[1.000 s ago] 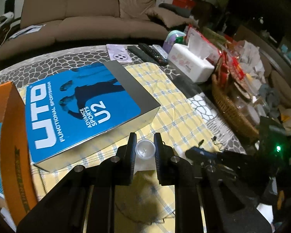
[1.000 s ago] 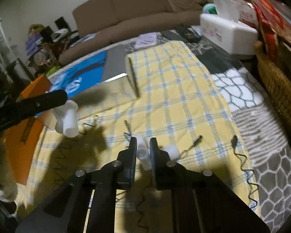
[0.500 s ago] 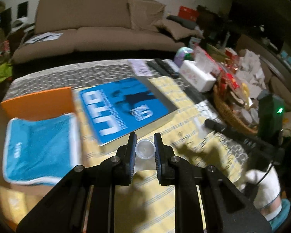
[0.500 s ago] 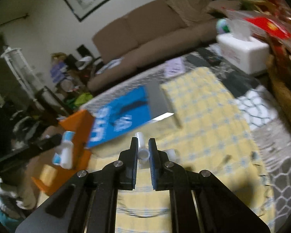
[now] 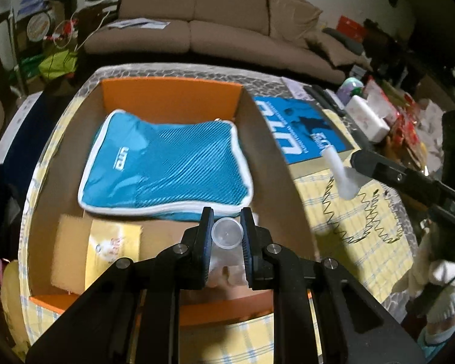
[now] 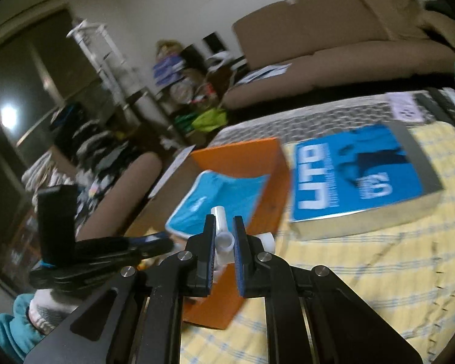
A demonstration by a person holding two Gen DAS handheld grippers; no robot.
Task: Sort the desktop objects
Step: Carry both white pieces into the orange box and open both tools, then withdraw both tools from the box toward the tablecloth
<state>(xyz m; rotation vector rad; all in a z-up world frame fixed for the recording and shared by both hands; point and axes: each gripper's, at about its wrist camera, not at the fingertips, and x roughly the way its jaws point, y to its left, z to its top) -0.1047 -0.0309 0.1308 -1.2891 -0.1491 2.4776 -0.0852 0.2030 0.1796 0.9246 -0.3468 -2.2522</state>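
My left tongs (image 5: 226, 233) pinch a clear cup (image 5: 226, 236) above the orange box (image 5: 170, 95); right tongs (image 6: 224, 238) clamp a white pipe fitting (image 6: 223, 236). The blue pouch (image 5: 166, 166) and the box lid (image 6: 358, 176) to the right both read "UTO".

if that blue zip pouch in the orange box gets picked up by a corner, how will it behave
The blue pouch would probably sag: its fabric lies unevenly in the orange box. It seems light, since it looks nearly flat. The ribbed weave likely resists slipping.

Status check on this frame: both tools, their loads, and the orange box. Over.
Left tool shut on clear cup, over orange box. Right tool shut on white pipe fitting. Blue pouch fills box.
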